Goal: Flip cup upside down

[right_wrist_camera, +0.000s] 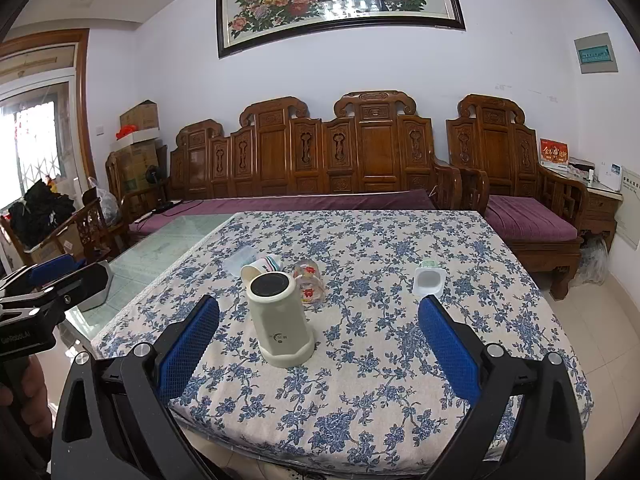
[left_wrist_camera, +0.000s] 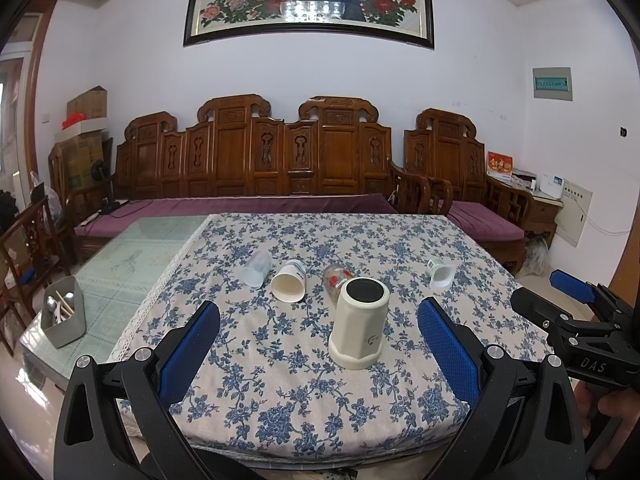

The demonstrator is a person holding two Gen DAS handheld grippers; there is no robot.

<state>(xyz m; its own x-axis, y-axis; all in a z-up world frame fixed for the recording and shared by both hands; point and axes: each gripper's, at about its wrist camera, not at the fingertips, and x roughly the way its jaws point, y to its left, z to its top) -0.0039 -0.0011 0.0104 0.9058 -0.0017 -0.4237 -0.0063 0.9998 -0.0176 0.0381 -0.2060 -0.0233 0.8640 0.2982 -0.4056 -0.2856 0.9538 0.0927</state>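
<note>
A cream cup [left_wrist_camera: 360, 326] stands upside down on the floral tablecloth, dark base up; it also shows in the right wrist view [right_wrist_camera: 280, 320]. Behind it lie a frosted plastic cup [left_wrist_camera: 256, 269], a white paper cup [left_wrist_camera: 289, 281] and a glass with red print [left_wrist_camera: 335, 280], all on their sides. A small white cup [left_wrist_camera: 440, 272] lies further right. My left gripper [left_wrist_camera: 318, 346] is open and empty, in front of the cream cup. My right gripper [right_wrist_camera: 318, 346] is open and empty, the cream cup just left of its middle.
A grey holder with utensils [left_wrist_camera: 64, 316] stands on the glass table top at the left. The tablecloth [left_wrist_camera: 280, 380] ends at the near edge below my fingers. A wooden sofa [left_wrist_camera: 256, 160] runs behind the table.
</note>
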